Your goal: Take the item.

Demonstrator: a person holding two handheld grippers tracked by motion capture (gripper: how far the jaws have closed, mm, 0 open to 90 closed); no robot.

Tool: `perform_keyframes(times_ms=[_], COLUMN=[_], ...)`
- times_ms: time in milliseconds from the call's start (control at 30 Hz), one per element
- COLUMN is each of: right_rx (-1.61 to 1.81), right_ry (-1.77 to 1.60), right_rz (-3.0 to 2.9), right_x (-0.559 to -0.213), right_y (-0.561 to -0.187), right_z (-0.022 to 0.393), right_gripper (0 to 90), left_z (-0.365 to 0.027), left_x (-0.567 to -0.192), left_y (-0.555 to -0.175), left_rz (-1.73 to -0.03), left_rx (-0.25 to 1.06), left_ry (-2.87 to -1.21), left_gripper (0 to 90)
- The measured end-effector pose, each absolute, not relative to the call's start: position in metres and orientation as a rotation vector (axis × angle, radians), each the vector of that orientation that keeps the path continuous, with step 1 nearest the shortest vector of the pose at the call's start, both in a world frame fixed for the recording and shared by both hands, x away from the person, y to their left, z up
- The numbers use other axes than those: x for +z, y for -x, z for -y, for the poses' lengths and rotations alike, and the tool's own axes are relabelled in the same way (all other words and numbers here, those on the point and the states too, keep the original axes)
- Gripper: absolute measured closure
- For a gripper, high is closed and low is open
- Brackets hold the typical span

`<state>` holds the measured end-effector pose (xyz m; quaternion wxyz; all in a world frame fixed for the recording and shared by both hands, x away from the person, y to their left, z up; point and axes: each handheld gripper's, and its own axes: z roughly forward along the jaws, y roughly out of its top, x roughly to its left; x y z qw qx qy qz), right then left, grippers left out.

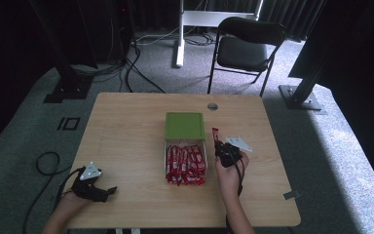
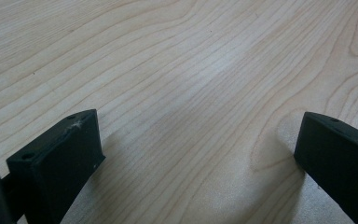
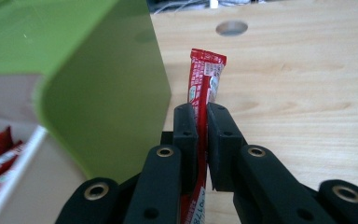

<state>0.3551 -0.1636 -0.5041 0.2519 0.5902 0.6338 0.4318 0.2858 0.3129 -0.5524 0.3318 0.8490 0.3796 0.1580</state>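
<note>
Black jaws of the right tool (image 3: 199,140) are pinched on a slim red foil snack stick (image 3: 204,81), which stands upright between them with its crimped top edge well above the pads. White print runs down the wrapper and a small pale label panel sits near its top, but the lettering is too small and blurred to read; a few white digits show on the lower end below the jaws, not clearly legible. Just left of the stick in the right gripper view rises the raised green lid (image 3: 88,88) of an open box, with more red sticks in the white tray at the lower left.

From the high view, the right tool (image 1: 217,144) holds the stick (image 1: 215,132) just beside the right edge of the green-lidded box (image 1: 184,126), above the light wooden counter (image 1: 126,136). The tray below the lid is packed with red wrapped sticks (image 1: 185,165). No brand name can be made out.

At the near left corner of the counter, the left tool (image 1: 108,191) rests low; in its own view its jaws stand spread wide with only bare wood grain between them.
</note>
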Motion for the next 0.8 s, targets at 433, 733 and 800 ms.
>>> perform_keyframes(times_ms=[433,733,800], right_rx=[1.128,1.091,1.087], right_ry=[-1.720,-1.735,-1.745], right_rz=[-1.750,-1.779,-1.787], right_x=[-0.540,-0.552,-0.554], right_y=[-0.374,-0.381,-0.381], right_z=[0.158,0.151,0.151], right_gripper=[83.3,83.1,82.5], left_z=[-0.313,-0.313,-0.313], left_x=[-0.552,-0.552,-0.552], left_y=[-0.286,-0.286,-0.286], left_rz=[-0.992,-0.992,-0.992], left_rx=[0.413,0.413,0.413], left_ry=[-2.218,-2.218,-2.218], left_gripper=[1.6,1.6,1.6])
